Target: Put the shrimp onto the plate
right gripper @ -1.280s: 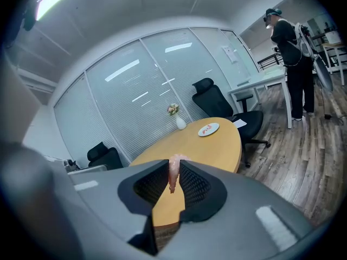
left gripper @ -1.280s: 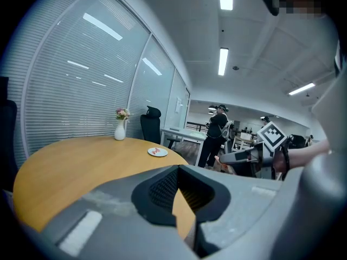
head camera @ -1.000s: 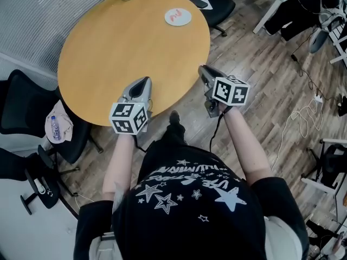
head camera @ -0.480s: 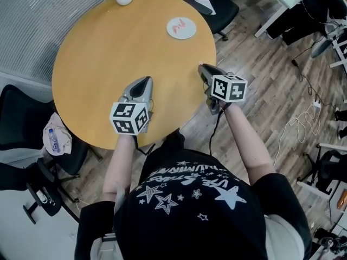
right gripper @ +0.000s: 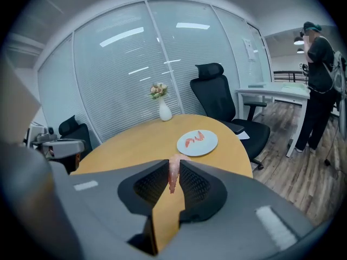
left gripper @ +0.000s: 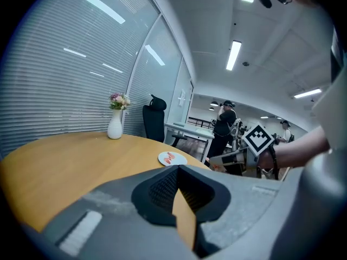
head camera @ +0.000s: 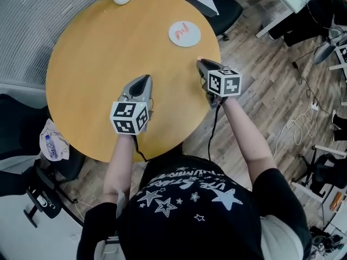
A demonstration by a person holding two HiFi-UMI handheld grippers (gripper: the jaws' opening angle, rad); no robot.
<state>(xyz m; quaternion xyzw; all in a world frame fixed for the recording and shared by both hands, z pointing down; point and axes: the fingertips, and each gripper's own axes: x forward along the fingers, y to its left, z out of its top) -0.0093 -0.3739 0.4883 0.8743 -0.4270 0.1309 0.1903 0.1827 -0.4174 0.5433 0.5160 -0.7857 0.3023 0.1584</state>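
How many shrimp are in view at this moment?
3. On the plate lie the left shrimp and the right shrimp, side by side. The third shrimp is pinched in the right tongs. None appears hidden.

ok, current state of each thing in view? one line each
Left hand-held gripper: shut, empty.
Right hand-held gripper: shut on a shrimp.
Plate: on the table, two shrimp already on it.
Vase: upright, holding flowers.
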